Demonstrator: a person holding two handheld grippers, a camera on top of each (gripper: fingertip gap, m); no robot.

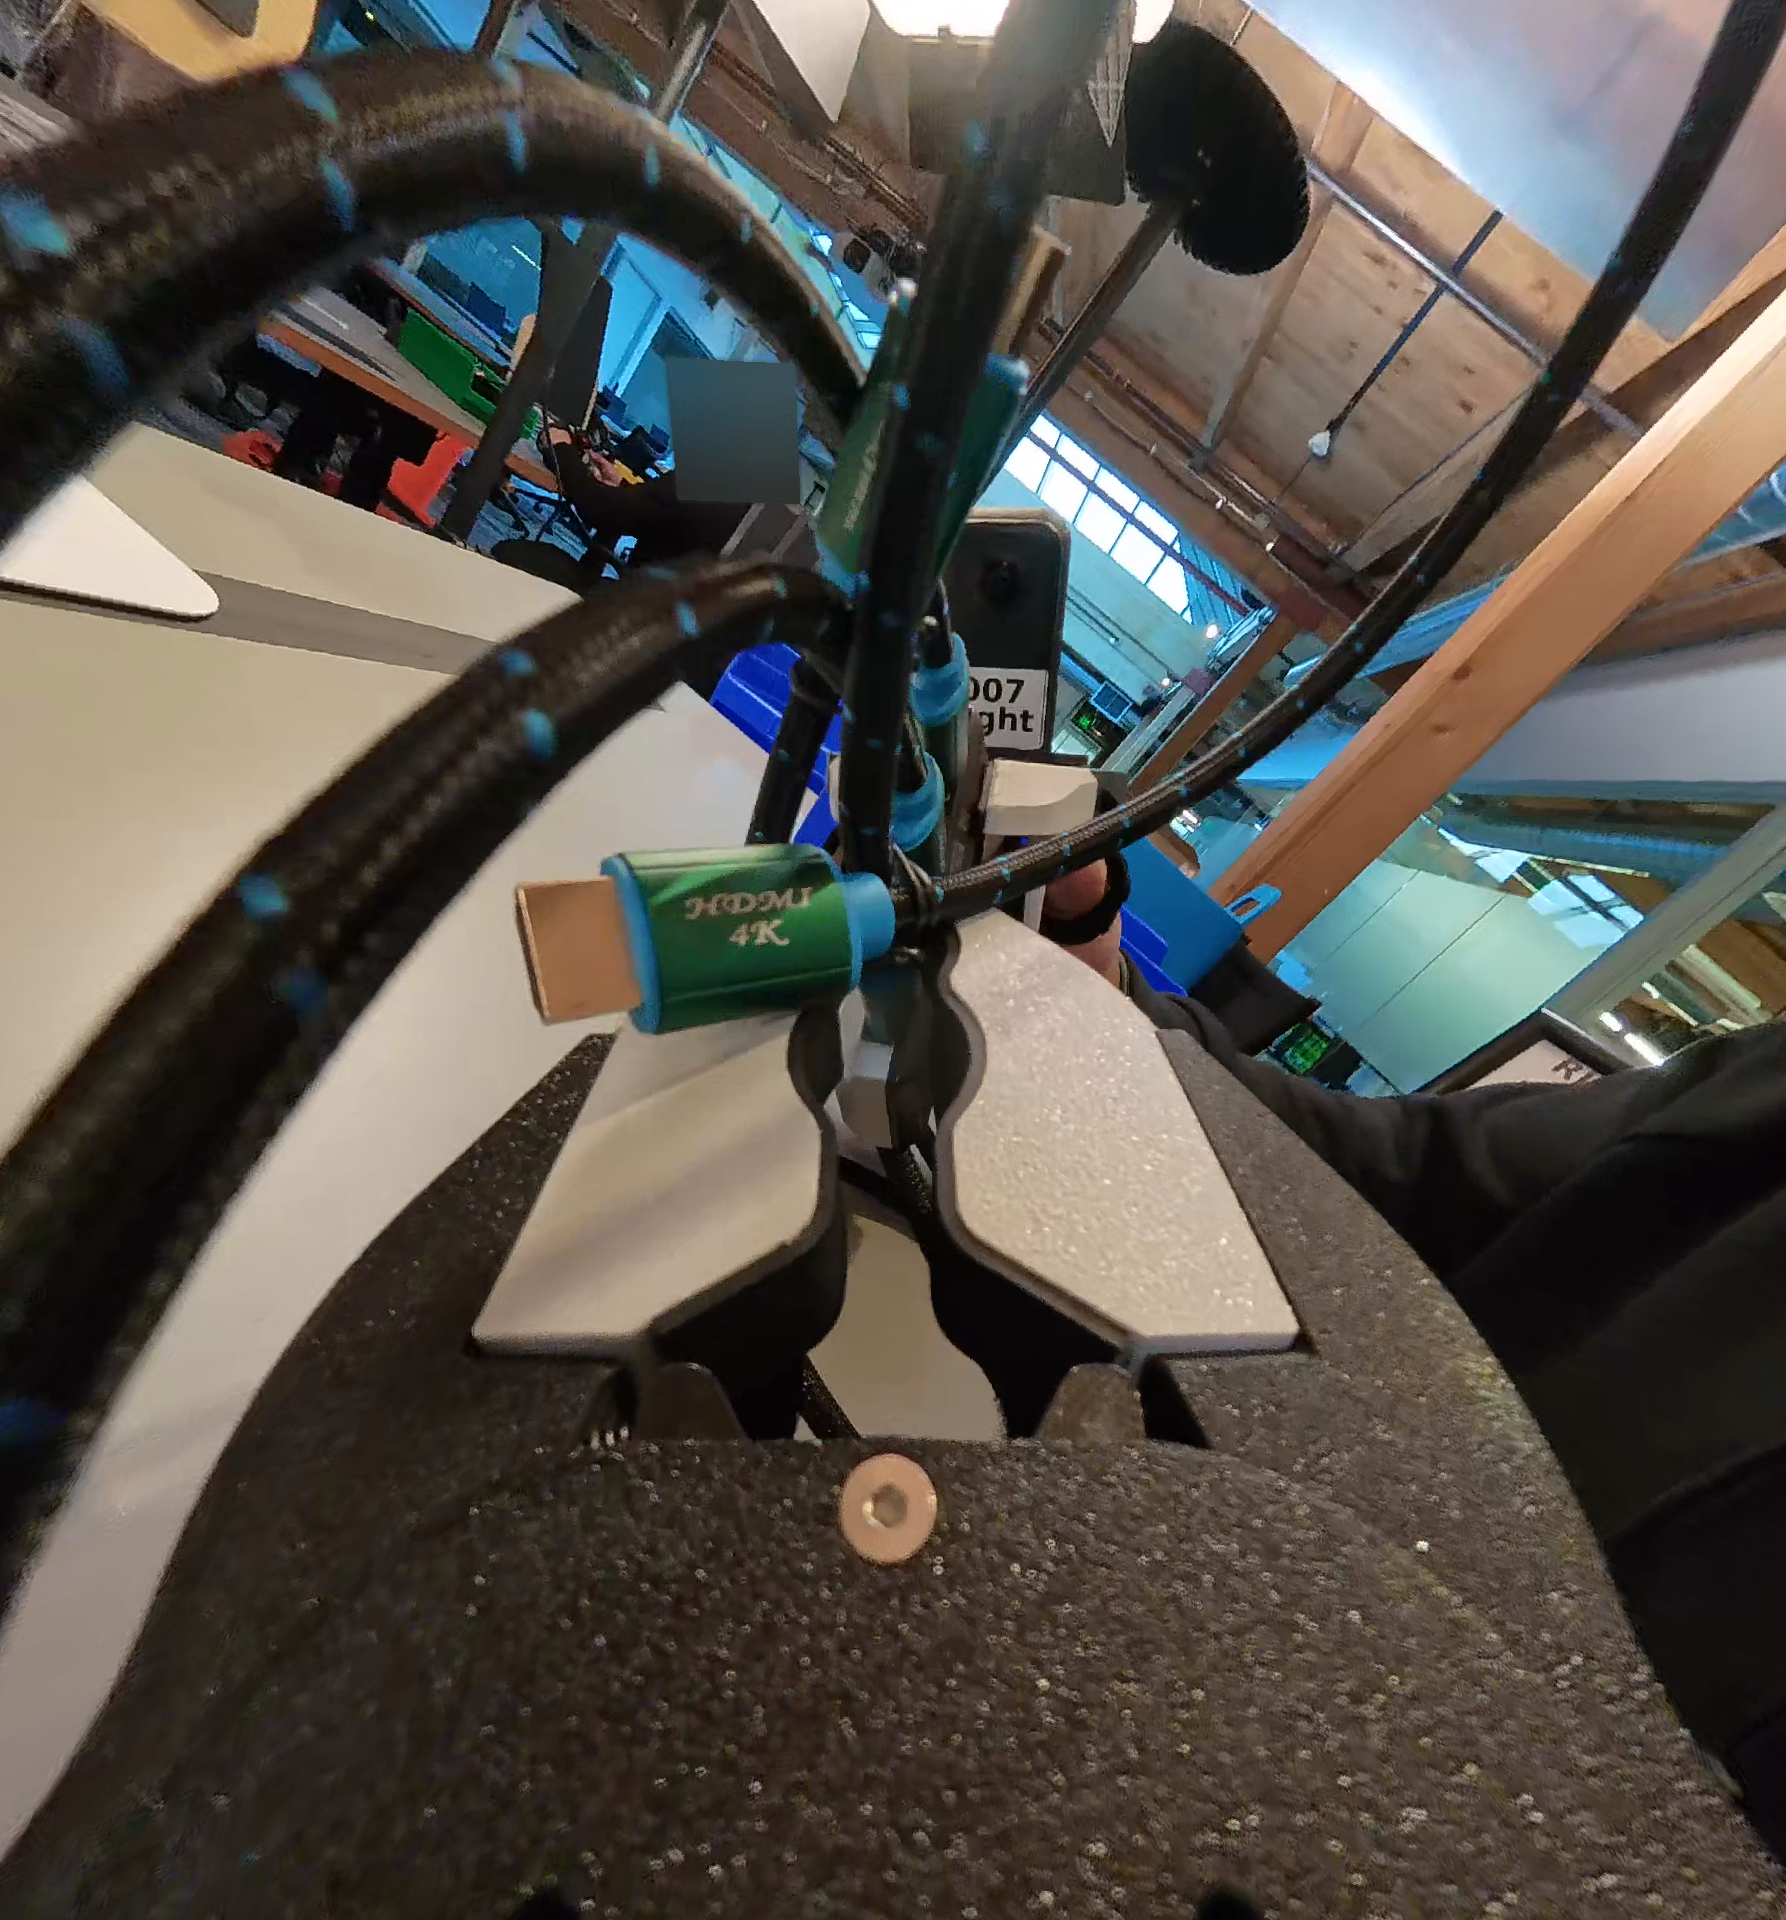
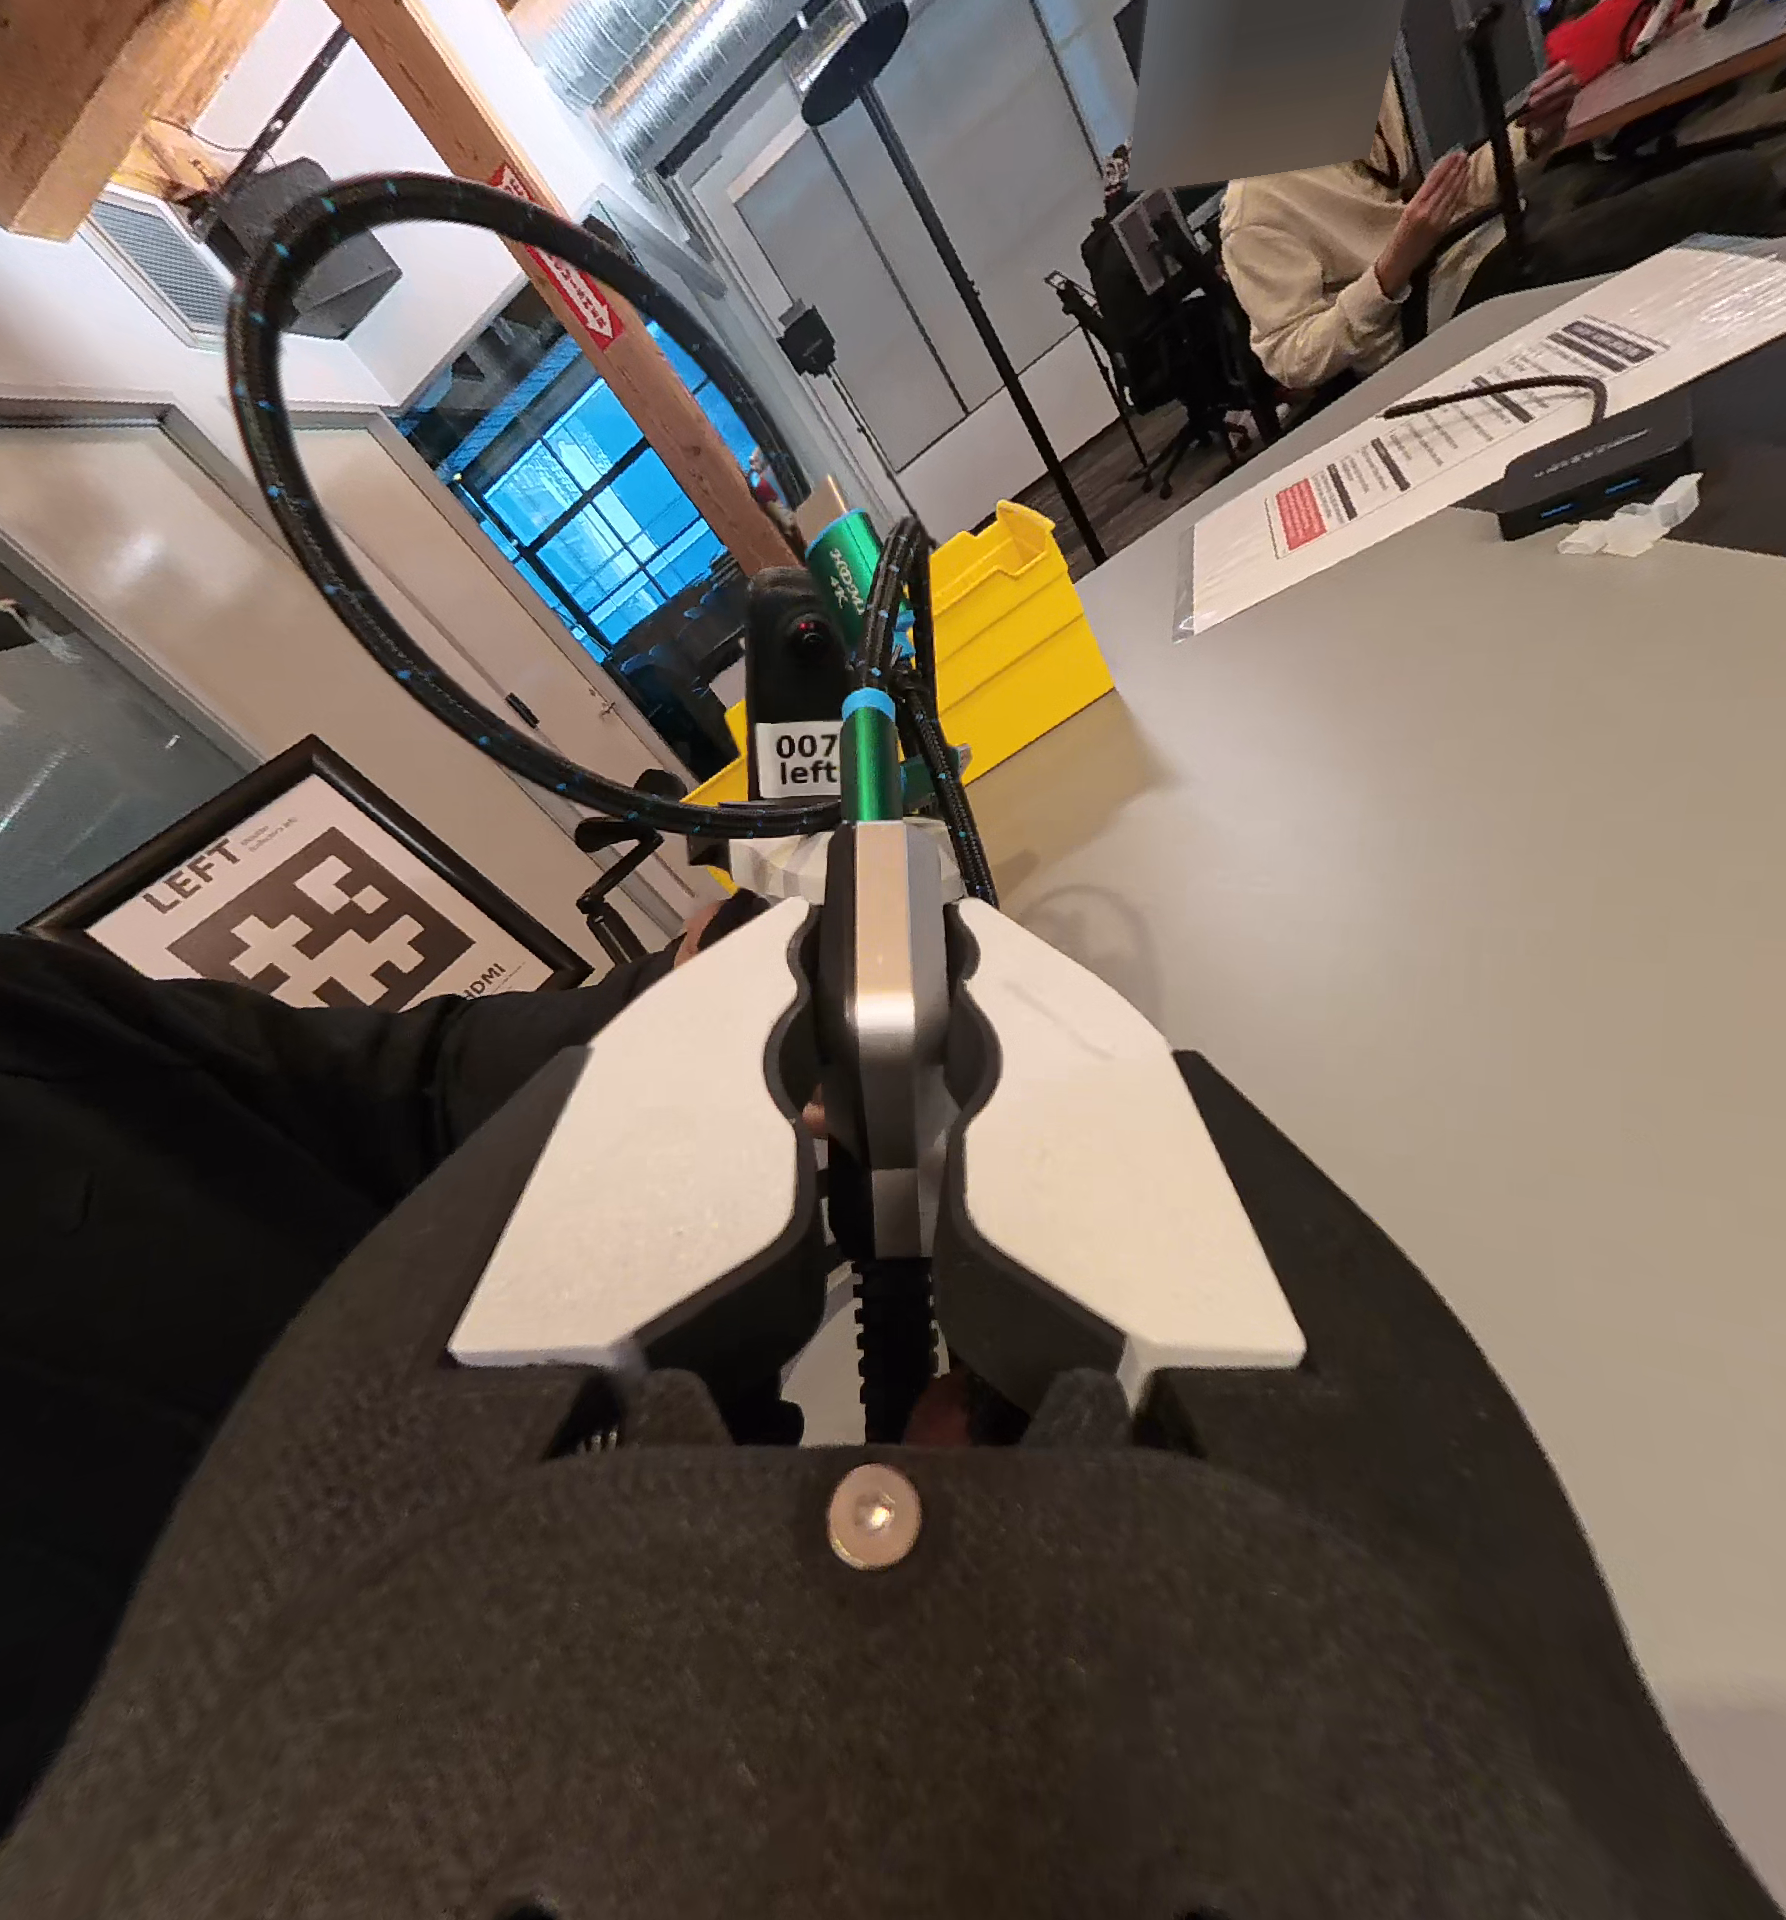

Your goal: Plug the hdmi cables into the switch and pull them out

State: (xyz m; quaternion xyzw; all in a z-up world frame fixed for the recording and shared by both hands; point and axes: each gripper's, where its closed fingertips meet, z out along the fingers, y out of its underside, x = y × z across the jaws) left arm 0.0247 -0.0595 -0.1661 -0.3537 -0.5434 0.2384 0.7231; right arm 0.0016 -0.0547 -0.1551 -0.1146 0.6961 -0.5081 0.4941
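Note:
In the right wrist view my right gripper (image 2: 878,925) is shut on the silver hdmi switch (image 2: 881,997), whose black pigtail runs back between the fingers. A green hdmi plug (image 2: 871,769) stands at the switch's far end, where the white fingers of my left gripper (image 2: 827,862) meet it. In the left wrist view my left gripper (image 1: 884,987) is shut on a braided hdmi cable (image 1: 904,1143) beside a grey piece. A loose green plug (image 1: 733,935) with a gold tip hangs just past the fingertips, pointing left. Black braided cable loops (image 1: 245,260) arch overhead. My right gripper (image 1: 1034,800) faces me close behind.
A grey table (image 2: 1440,935) lies to the right, carrying a yellow bin (image 2: 1014,623), a printed sheet (image 2: 1388,468) and a black hub (image 2: 1595,468). A framed marker sign (image 2: 317,914) stands at the left. A person (image 2: 1304,270) sits beyond. Blue bins (image 1: 764,686) and a wooden beam (image 1: 1491,675) stand behind. The tips of both grippers are at nearly the same place.

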